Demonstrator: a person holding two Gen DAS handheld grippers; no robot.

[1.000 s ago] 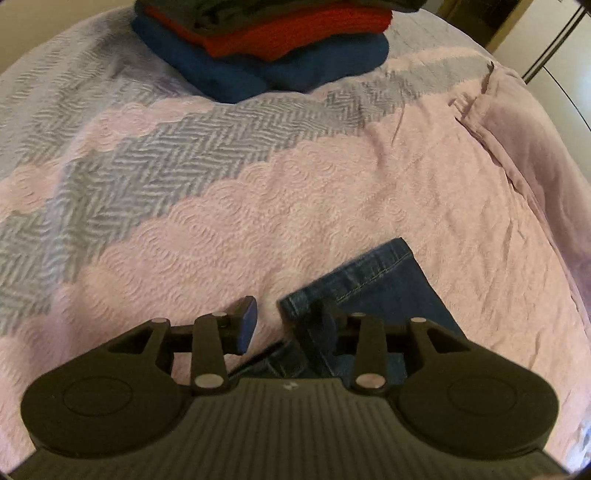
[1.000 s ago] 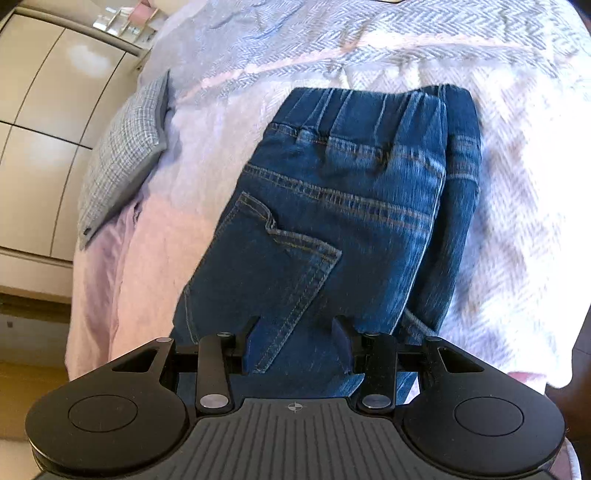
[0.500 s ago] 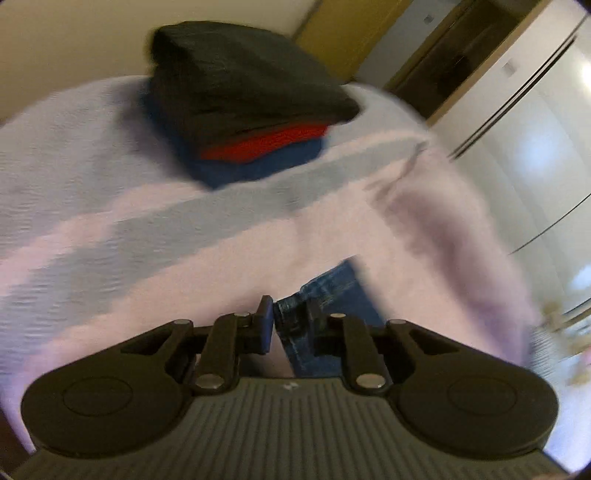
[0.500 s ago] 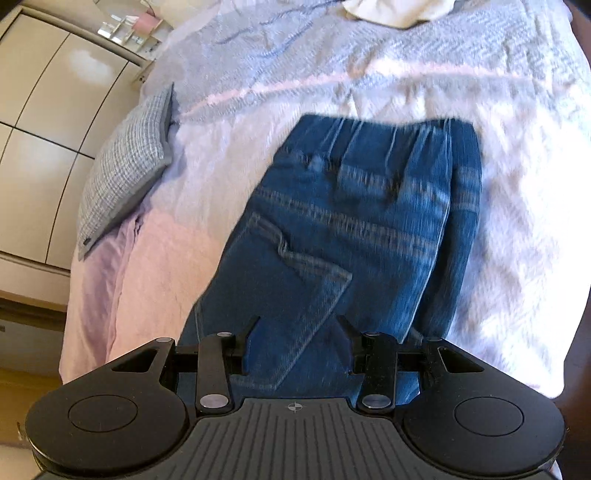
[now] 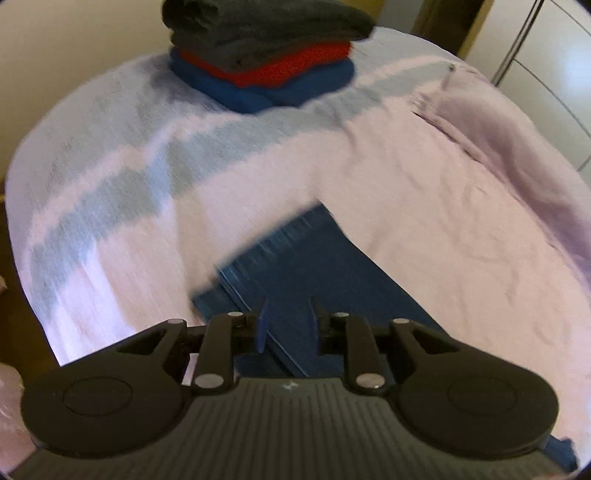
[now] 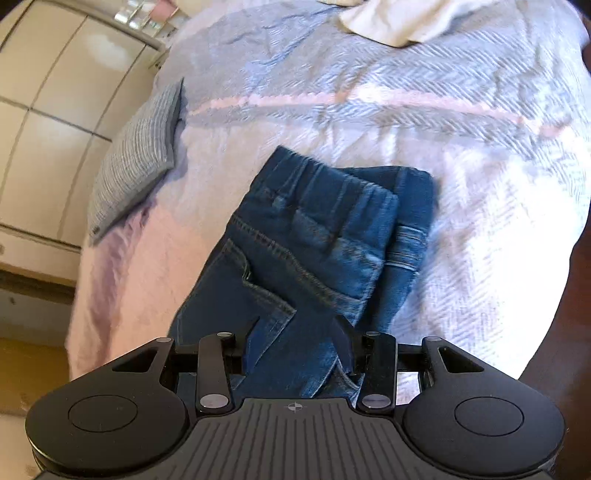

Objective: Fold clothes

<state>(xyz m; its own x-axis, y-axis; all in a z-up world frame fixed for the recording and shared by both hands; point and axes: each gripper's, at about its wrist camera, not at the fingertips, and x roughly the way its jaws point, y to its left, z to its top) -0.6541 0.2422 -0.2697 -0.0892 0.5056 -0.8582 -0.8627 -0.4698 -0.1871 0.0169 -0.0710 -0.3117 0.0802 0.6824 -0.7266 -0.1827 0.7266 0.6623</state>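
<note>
Blue jeans [image 6: 314, 236] lie on the pink and grey bedspread [image 6: 461, 155], waistband away from me and back pocket up. In the right wrist view the denim rises in a ridge into my right gripper [image 6: 297, 332], which is shut on that thick bunch near the thigh. In the left wrist view a blurred jeans leg [image 5: 295, 266] runs up between the fingers of my left gripper [image 5: 287, 323]. That gripper is shut on the leg, and the hem end lies just beyond the fingertips.
A stack of folded clothes [image 5: 266, 55], dark grey over red over blue, sits at the far side of the bed. A grey pillow [image 6: 136, 158] lies by the left edge near cream wardrobe doors [image 6: 48, 110]. A white cloth [image 6: 399, 18] lies at the far end.
My left gripper closed on the jeans leg and carried it up and sideways. In the right wrist view the waistband has come closer and the denim has creased.
</note>
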